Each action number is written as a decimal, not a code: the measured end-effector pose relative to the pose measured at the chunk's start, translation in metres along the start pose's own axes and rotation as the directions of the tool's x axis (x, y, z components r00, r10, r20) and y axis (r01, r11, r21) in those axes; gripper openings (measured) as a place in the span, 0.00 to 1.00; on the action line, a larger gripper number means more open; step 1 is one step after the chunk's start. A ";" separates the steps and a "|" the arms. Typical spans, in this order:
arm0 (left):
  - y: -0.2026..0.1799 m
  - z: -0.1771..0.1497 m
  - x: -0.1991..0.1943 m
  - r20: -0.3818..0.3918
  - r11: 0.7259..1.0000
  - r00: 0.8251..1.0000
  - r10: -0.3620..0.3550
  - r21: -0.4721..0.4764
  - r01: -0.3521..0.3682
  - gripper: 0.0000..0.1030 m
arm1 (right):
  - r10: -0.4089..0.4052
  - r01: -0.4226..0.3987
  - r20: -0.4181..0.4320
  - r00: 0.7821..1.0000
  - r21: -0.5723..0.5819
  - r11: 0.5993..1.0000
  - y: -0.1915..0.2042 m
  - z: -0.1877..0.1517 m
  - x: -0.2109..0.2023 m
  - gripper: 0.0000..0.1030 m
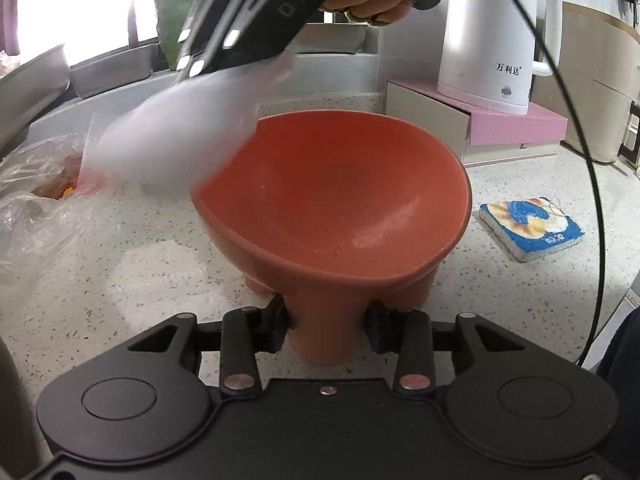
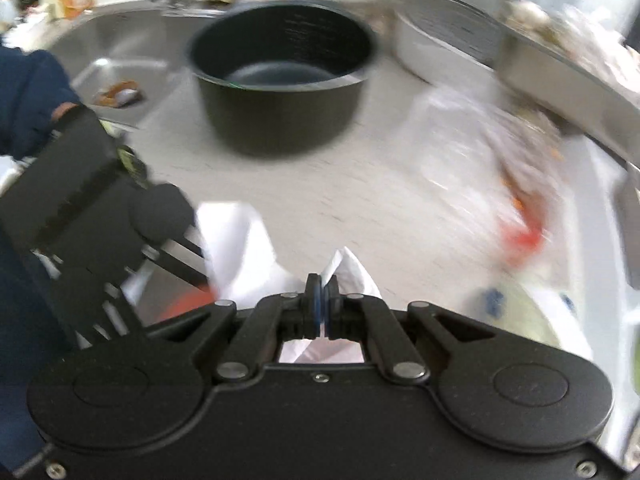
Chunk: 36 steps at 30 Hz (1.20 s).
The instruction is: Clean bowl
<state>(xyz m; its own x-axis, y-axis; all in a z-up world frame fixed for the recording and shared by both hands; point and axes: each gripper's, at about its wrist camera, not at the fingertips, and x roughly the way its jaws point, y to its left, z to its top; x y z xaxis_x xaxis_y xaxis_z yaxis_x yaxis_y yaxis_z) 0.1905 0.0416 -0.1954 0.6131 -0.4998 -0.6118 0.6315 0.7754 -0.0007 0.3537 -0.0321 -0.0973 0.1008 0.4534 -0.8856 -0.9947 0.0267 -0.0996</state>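
A speckled countertop (image 1: 152, 264) carries everything. One stainless sink (image 2: 120, 40) sits at its far left edge in the right wrist view, and one black cooker pot (image 2: 280, 80) stands upright near the far edge, mouth up. One white electric kettle (image 1: 492, 36) rests on a pink box (image 1: 516, 124) toward the far right corner.

One orange-red bowl (image 1: 340, 204) stands near the front edge on stubby legs, its mouth tilted up and away from the left wrist camera. The left gripper (image 1: 328, 320) has its jaws pressed against one leg on either side, holding it.

One clear plastic bag (image 1: 36, 200) with orange scraps lies at the left edge, partly cut off. One blue-and-white sponge (image 1: 532, 228) lies flat, right of the bowl and apart from it.

The right gripper (image 2: 322, 306) has its jaws squeezed together on one white paper towel (image 2: 236, 240); in the left wrist view that towel is a motion-blurred sheet over the bowl's far left rim. The right wrist view is blurred throughout.
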 end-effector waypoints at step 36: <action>0.017 0.002 0.013 0.051 0.980 0.994 0.100 -0.179 -0.090 0.37 | -0.102 0.117 -0.114 0.988 0.129 0.985 0.096 -0.073 -0.023 0.02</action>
<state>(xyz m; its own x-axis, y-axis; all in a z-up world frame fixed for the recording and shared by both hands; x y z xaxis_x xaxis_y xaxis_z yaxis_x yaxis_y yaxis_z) 0.2102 0.0476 -0.2017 0.6967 -0.4385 -0.5677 0.4790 0.8735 -0.0870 0.2575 -0.1047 -0.1196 0.2038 0.3434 -0.9168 -0.9705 0.1941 -0.1430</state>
